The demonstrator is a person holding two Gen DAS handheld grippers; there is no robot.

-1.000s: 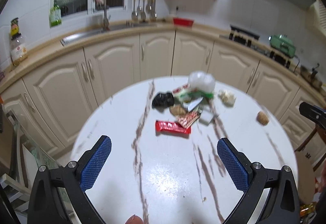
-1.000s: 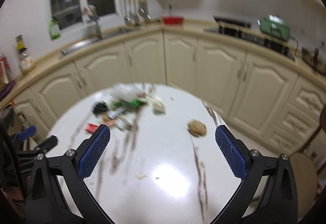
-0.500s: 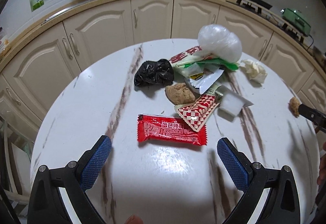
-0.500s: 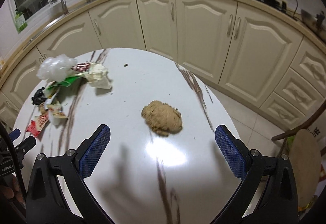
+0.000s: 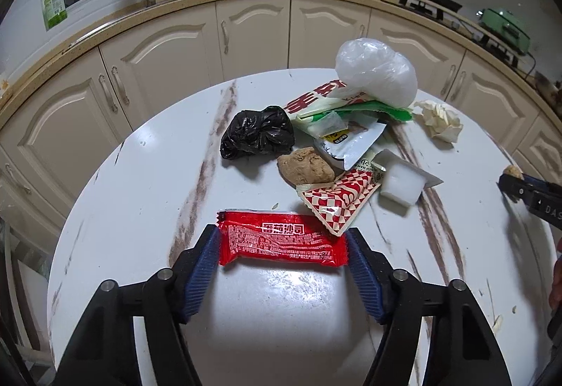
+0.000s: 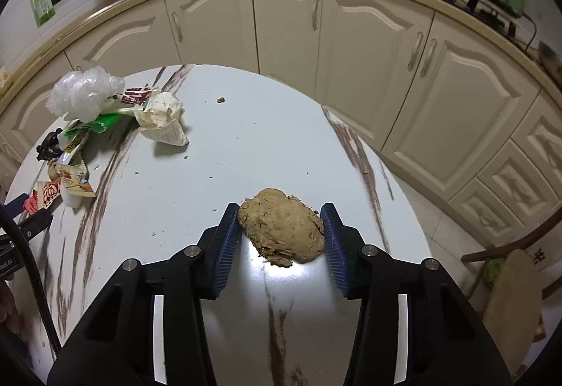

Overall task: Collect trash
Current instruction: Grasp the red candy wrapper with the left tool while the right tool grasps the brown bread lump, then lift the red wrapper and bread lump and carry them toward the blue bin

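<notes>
Task barely begun: left gripper (image 5: pixel 282 254) jaws just closing onto red wrapper (image 5: pixel 281 243) at 6 o'clock, right gripper (image 6: pixel 280 234) closing onto brown lump (image 6: pixel 282 225), trash pile (image 5: pixel 346 136) at 12 o'clock uncollected.

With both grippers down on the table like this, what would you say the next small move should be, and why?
Probably finish closing, then lift. The left gripper brackets the red sachet end to end, and the right gripper brackets the brown lump. Both pairs of jaws have just been closing and sit at each item's sides; firm contact is not certain.
</notes>
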